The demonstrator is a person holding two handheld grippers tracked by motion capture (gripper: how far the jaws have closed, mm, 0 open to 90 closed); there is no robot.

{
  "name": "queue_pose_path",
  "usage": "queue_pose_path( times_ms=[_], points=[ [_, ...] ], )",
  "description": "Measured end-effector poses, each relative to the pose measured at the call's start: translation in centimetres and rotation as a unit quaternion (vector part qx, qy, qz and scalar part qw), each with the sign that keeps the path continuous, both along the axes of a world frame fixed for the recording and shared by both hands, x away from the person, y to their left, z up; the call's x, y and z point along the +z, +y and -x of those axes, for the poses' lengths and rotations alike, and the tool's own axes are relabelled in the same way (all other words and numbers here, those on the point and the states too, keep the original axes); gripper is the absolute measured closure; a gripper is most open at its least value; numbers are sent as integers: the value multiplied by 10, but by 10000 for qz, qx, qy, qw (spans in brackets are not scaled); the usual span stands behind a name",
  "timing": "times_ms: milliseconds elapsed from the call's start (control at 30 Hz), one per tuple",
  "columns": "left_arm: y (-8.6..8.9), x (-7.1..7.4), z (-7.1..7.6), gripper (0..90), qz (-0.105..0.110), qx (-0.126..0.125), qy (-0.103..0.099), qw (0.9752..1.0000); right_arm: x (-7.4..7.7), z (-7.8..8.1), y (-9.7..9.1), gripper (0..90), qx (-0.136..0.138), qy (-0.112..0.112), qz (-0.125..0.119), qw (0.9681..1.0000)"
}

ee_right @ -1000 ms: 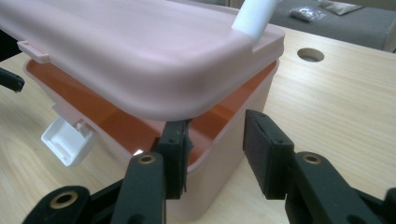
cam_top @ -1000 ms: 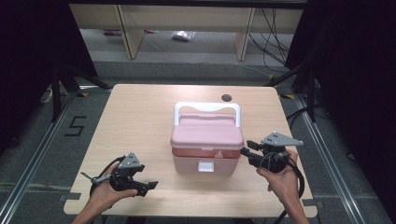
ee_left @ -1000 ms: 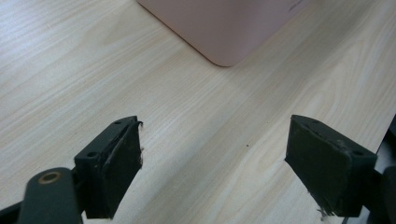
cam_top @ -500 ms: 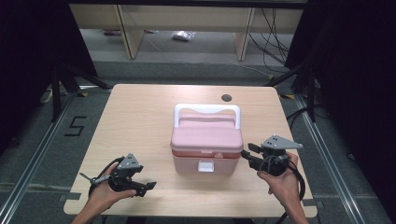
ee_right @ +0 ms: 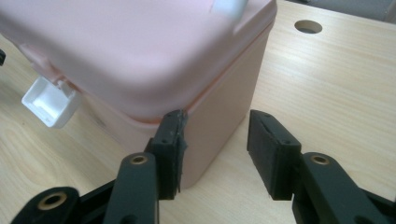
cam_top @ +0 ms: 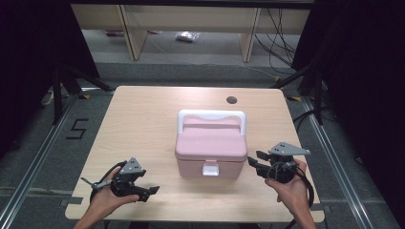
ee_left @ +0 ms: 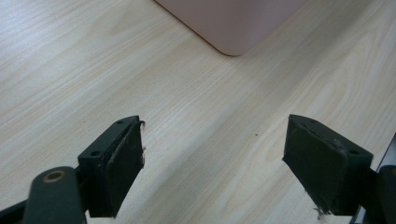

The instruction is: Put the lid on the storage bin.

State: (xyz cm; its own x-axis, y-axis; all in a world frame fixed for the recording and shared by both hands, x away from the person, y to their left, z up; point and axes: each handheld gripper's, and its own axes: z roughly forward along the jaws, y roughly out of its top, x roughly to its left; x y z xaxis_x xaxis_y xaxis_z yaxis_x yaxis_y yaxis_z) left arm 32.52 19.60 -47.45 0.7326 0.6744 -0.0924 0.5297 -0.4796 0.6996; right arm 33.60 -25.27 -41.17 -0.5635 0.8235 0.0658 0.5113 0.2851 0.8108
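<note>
A: Pink box [cam_top: 210,149] sits mid-bench, white latch [cam_top: 210,169] toward the near edge. Right gripper [cam_top: 254,161] at its right corner, jaws just been opening, nothing clamped.

B: Risk – a jaw clips that corner and shoves the box. Left gripper [cam_top: 152,192] wide, idle at the near-left corner.

The rectangular table with a light wood-grain top [cam_top: 143,124] carries one item: a pink plastic box with a white handle and white front latch [cam_top: 210,148], standing upright near the centre. A round cable hole [cam_top: 231,100] pierces the tabletop at the far right.
</note>
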Motion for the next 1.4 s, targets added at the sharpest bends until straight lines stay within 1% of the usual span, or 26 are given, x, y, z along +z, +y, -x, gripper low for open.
queue_pose_path(
  times_ms=[67, 100, 167, 200, 300, 333, 367, 400, 467, 500, 567, 767, 800, 833, 867, 933, 967, 1000, 1033, 1100, 1167, 1233, 1267, 1333, 1367, 1400],
  points=[
    [0, 0, 0, 192, -14, 9, -3, 10000, -3, 0, -2, 557, -45, 55, -59, 10000],
    [0, 0, 0, 192, -18, 27, -3, 10000, -4, 0, -3, 550, -13, -5, 130, 9999],
    [0, 0, 1, 193, -34, -35, -16, 10000, -6, 1, -3, 544, -38, 8, 194, 9998],
    [0, 0, 1, 193, -42, -8, -32, 10000, -7, 2, -3, 540, -6, -79, 249, 9997],
    [-1, 1, 2, 193, 10, -41, -41, 10000, -9, 5, -3, 505, -71, 19, 146, 9999],
    [-1, 0, 2, 192, 31, -23, -45, 10000, -10, 4, -4, 479, -26, -49, 225, 9997],
    [-1, 0, 2, 192, 34, -25, -49, 10000, -10, 5, -4, 460, -35, 16, 207, 9998],
    [-1, 0, 2, 192, 38, -29, -58, 10000, -13, 6, -3, 443, -18, 38, 79, 10000],
    [-1, 0, 2, 193, 52, -17, -78, 10000, -15, 8, -5, 416, -45, 33, 102, 9999],
    [-1, 0, 2, 193, 55, -18, -81, 10000, -17, 8, -6, 405, -29, -102, 179, 9998],
    [-1, 0, 2, 193, 64, -28, -85, 9999, -20, 10, -7, 389, 8, -89, 126, 9999],
    [-1, 0, 2, 193, 59, -24, -90, 9999, -29, 15, -8, 360, 30, -85, 56, 9999],
    [-1, 0, 2, 192, 65, -24, -94, 9999, -30, 17, -7, 358, 7, -3, -22, 10000],
    [-2, 0, 3, 193, 151, -12, -83, 9999, -30, 18, -8, 355, -1, -16, -5, 10000],
    [-1, 1, 3, 193, 100, -37, -76, 9999, -32, 17, -9, 351, 43, -89, 9, 10000],
    [-1, 2, 3, 192, 92, 1, -75, 9999, -34, 20, -8, 348, 21, 74, -105, 9999],
    [-1, 2, 3, 193, 140, -9, -56, 9999, -36, 19, -9, 345, 149, -57, -38, 9999],
    [0, 2, 2, 193, 130, -17, -55, 9999, -38, 21, -7, 343, 62, 29, -147, 9999],
    [-1, 1, 2, 193, 188, 37, -53, 9998, -38, 20, -9, 341, 139, -41, 16, 9999],
    [2, 1, 1, 193, 61, -6, -59, 10000, -42, 23, -7, 330, 154, 15, -35, 9999],
    [1, 0, 2, 193, 80, 28, -76, 9999, -45, 25, -5, 322, 173, 69, -34, 9998],
    [1, 0, 3, 193, 27, 12, -97, 9999, -46, 27, -5, 311, 226, 25, 102, 9997],
    [1, -1, 4, 193, 20, 1, -94, 10000, -48, 30, -2, 308, 207, 148, 42, 9997],
    [1, -2, 5, 193, 34, -1, -80, 10000, -50, 30, -2, 302, 312, 129, 130, 9993],
    [2, -2, 6, 193, 24, -11, -85, 10000, -50, 33, 0, 299, 209, 228, 86, 9995],
    [2, -3, 6, 192, 3, -15, -86, 10000, -52, 33, -1, 290, 289, 146, 207, 9993]
  ],
)
